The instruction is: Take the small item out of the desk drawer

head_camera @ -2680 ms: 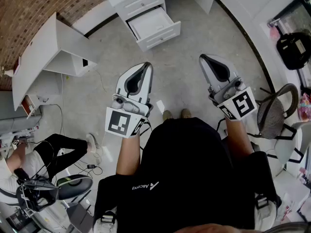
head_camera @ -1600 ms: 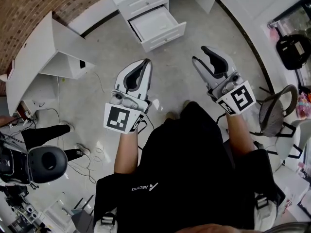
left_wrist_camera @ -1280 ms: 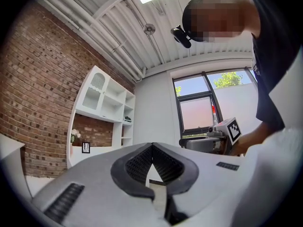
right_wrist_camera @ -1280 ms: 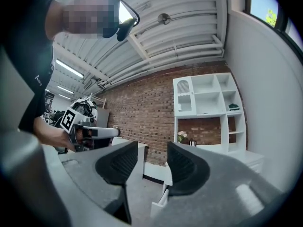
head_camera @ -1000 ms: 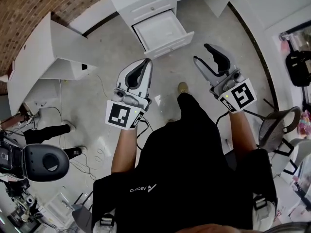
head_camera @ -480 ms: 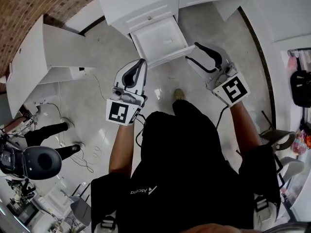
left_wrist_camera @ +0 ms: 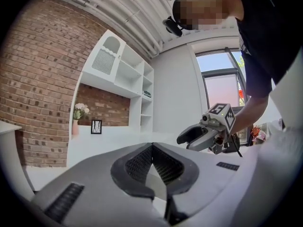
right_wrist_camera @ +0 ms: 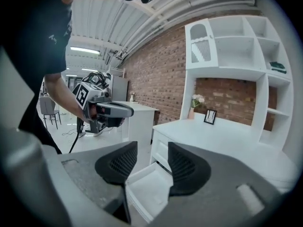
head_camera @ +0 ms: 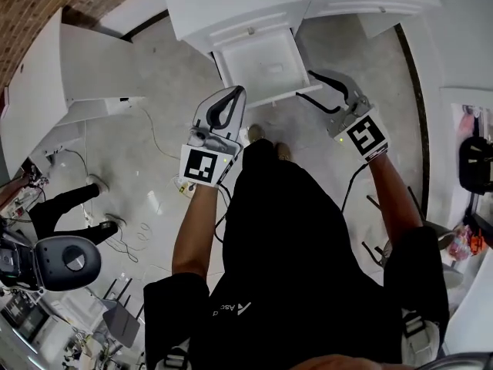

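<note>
The white desk (head_camera: 231,6) has one drawer (head_camera: 266,56) pulled out, seen from above in the head view. On the drawer's floor a small pale item (head_camera: 273,67) shows faintly. My right gripper (head_camera: 308,85) hovers at the drawer's front right corner, open and holding nothing. In the right gripper view the open drawer (right_wrist_camera: 152,186) lies between and below its open jaws (right_wrist_camera: 152,146). My left gripper (head_camera: 239,91) is shut and empty, just in front of the drawer's left corner. In the left gripper view my left gripper (left_wrist_camera: 152,146) has its tips together.
A white shelf unit (head_camera: 85,68) stands left of the desk. An office chair (head_camera: 65,260), a person's legs (head_camera: 58,203) and loose cables (head_camera: 139,230) occupy the floor at the left. A dark chair (head_camera: 474,160) is at the right edge.
The person has stepped up to the desk, so the drawer is now right under both grippers. The right gripper's jaws have opened since the earliest frame. The left stayed shut.
</note>
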Tool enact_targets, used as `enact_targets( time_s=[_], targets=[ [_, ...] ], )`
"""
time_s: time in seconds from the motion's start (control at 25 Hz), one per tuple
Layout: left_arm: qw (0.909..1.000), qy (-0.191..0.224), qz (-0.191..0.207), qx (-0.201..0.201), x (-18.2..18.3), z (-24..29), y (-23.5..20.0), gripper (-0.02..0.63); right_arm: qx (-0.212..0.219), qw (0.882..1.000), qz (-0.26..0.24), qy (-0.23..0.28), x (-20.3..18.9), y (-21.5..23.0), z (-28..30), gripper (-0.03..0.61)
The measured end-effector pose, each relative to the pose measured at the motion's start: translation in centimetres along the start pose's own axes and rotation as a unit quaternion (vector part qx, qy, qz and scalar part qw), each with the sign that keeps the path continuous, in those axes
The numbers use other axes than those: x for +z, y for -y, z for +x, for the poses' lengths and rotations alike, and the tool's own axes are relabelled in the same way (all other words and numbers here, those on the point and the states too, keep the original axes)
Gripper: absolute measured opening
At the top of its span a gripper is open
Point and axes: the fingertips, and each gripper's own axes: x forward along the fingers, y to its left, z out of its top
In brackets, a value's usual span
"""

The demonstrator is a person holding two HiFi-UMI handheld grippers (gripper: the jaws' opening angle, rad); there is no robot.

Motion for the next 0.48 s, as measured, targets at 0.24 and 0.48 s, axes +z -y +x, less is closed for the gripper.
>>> enact_targets(
  time_s=[0.24, 0.48],
  targets=[
    [0.999, -0.035, -0.001, -0.026, -4.8, 2.7, -4.3, -0.002, 0.028, 0.997, -0.014, -0.064, -4.0, 1.6, 6.4, 0.19],
    [0.9977, -0.05, -0.025, -0.038, -9.0, 6.1, -7.2, -0.002, 0.056, 0.99, -0.014, -0.13, -10.4, 3.2, 11.2, 0.19]
  ],
)
